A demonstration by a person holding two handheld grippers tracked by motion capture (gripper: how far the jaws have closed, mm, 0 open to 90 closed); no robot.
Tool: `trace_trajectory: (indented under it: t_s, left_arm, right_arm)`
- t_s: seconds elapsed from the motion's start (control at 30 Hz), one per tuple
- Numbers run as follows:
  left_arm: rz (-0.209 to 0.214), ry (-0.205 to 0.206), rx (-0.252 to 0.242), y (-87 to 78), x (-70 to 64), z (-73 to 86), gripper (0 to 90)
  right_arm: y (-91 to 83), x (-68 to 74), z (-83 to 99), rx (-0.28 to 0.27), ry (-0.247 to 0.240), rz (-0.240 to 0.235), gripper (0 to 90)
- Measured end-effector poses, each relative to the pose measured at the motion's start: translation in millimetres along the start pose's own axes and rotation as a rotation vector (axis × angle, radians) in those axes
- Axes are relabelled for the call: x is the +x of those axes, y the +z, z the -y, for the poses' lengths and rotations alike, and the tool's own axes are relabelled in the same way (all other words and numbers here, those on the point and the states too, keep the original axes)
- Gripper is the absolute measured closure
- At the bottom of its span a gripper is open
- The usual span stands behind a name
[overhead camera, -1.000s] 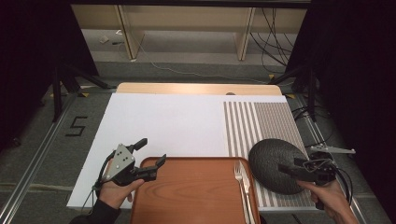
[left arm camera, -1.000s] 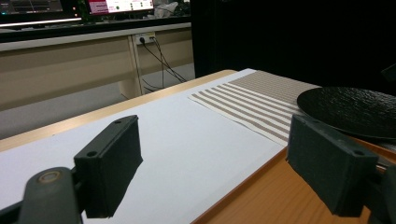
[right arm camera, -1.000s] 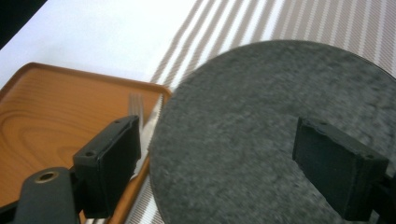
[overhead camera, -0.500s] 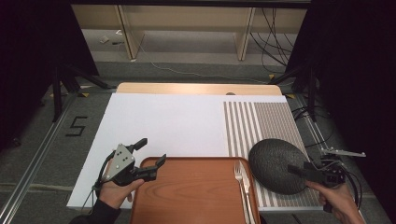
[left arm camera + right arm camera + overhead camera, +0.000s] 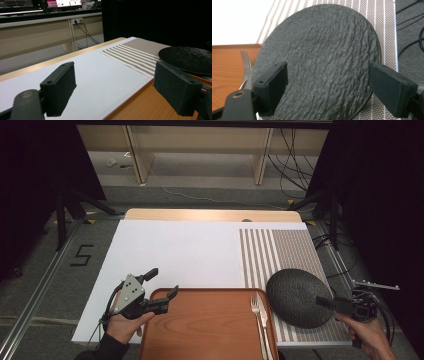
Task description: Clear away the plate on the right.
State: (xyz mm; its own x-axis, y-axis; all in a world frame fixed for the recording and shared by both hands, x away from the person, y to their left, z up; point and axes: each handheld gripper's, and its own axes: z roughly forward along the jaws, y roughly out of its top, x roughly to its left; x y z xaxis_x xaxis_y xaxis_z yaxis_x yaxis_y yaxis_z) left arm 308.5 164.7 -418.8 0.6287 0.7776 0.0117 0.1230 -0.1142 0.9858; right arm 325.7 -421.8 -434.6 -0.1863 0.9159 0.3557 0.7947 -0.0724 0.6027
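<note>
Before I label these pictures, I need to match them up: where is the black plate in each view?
High view: the black plate lies at lower right on the striped mat, beside the tray.
Left gripper view: at the right edge, past the right jaw.
Right gripper view: across the middle, between the two jaws.
Shared landmark: the striped mat under the plate.
</note>
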Motion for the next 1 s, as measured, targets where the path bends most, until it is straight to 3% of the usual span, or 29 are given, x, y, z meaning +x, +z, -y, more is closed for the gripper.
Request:
trace_trajectory:
  t_s: [0.4,1.0]
  left_arm:
    - [0.001,0.003,0.002,0.5,-0.7,-0.1,17.6]
    - [0.0,0.0,0.002,0.6,-0.1,0.3,17.7]
  right_arm:
    - [6.3,-23.1,4.0,0.024,0.08,0.01,20.4]
    - [16.0,-27.9,6.5,0.075,0.094,-0.009,25.4]
